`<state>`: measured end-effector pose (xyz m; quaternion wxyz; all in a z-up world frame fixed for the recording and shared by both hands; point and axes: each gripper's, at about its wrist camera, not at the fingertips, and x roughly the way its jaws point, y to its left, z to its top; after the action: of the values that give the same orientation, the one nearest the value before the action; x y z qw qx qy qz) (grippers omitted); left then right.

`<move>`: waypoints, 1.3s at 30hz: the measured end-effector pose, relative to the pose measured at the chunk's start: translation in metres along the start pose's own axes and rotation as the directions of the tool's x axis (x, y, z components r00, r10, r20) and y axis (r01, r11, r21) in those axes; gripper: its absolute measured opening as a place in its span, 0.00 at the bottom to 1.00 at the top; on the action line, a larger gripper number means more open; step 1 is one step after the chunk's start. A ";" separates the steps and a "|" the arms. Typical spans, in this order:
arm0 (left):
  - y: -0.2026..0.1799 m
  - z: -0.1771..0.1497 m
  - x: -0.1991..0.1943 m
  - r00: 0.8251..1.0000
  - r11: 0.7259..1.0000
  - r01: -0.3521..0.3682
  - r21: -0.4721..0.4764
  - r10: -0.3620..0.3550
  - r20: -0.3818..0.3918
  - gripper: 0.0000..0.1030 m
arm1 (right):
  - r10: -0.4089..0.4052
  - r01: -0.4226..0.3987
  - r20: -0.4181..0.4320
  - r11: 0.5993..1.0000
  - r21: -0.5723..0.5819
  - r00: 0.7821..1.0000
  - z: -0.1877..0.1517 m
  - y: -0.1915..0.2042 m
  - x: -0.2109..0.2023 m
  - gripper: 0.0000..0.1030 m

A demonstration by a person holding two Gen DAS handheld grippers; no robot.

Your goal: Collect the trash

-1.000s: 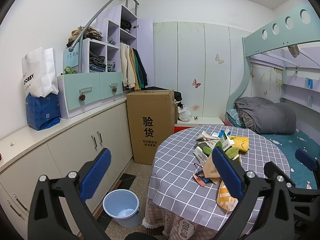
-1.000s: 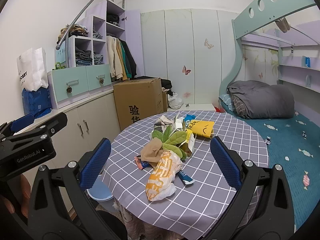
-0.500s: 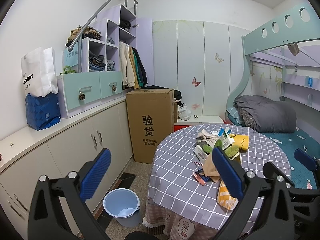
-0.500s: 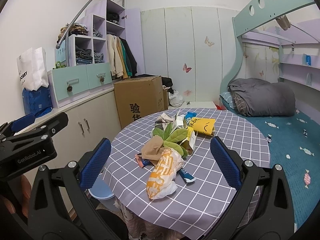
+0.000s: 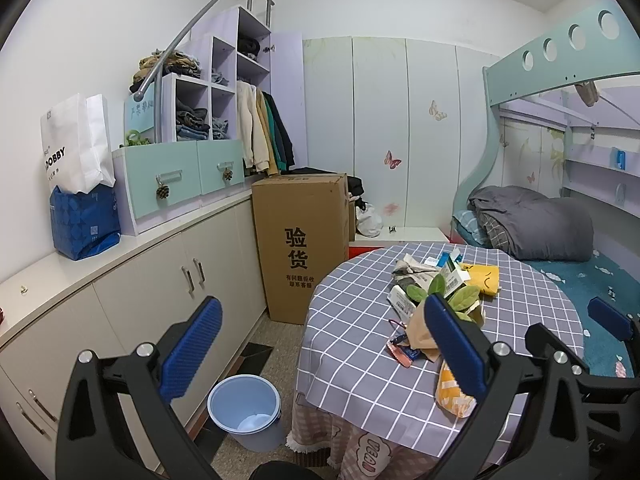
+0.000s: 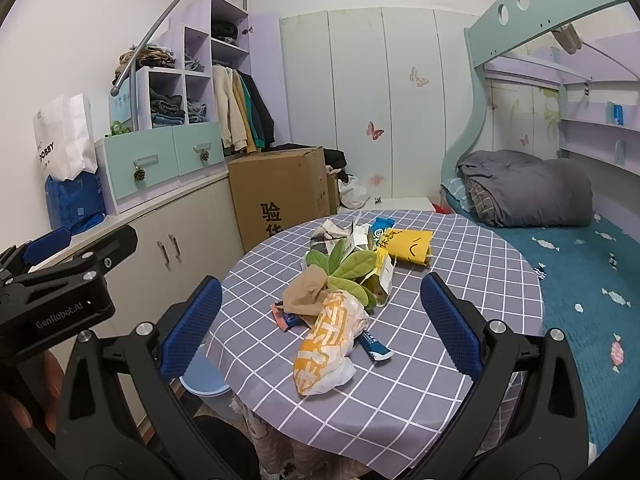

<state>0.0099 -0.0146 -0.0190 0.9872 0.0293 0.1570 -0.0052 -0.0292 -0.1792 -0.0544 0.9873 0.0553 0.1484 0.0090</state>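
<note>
A pile of trash lies on the round checked table (image 6: 460, 280): an orange-and-white wrapper (image 6: 326, 350), crumpled brown paper (image 6: 306, 294), green leaves (image 6: 352, 264), a yellow packet (image 6: 408, 246), a small blue sachet (image 6: 374, 346) and paper scraps. The pile also shows in the left wrist view (image 5: 436, 304). A light blue bin (image 5: 245, 410) stands on the floor left of the table. My right gripper (image 6: 318, 326) is open and empty, held above the table's near edge before the wrapper. My left gripper (image 5: 320, 344) is open and empty, over the gap between bin and table.
A tall cardboard box (image 5: 304, 244) stands behind the table. White cabinets (image 5: 160, 280) run along the left wall with a blue bag (image 5: 84, 220) on top. A bunk bed with a grey duvet (image 6: 528, 188) lies to the right.
Both grippers have drifted slightly; the right view has closed in a little on the trash pile. Both stay open and empty.
</note>
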 end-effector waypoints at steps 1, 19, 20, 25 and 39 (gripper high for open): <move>0.000 -0.001 0.001 1.000 1.000 0.000 0.001 0.000 -0.003 0.96 | -0.001 0.001 -0.004 1.000 0.002 1.000 0.001 -0.001 0.001 0.94; -0.009 -0.007 0.018 0.999 0.999 -0.025 0.036 0.026 -0.028 0.96 | -0.008 0.013 -0.075 0.998 0.064 0.997 0.001 -0.019 0.018 0.94; -0.010 -0.008 0.021 0.999 0.999 -0.024 0.044 0.025 -0.032 0.96 | -0.011 0.016 -0.082 0.998 0.068 0.997 -0.001 -0.021 0.021 0.94; -0.022 -0.020 0.045 0.995 0.995 -0.006 0.100 0.016 -0.100 0.96 | -0.018 0.032 -0.140 0.995 0.096 0.990 -0.011 -0.032 0.041 0.94; -0.084 -0.061 0.128 0.891 0.961 0.274 0.041 -0.238 -0.387 0.95 | -0.085 0.143 -0.248 0.964 0.226 0.965 -0.033 -0.097 0.079 0.94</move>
<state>0.1111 -0.0946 -0.1211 0.9264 0.0556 0.3462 -0.1371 0.0363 -0.2697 -0.1199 0.9474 0.1649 0.2678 -0.0598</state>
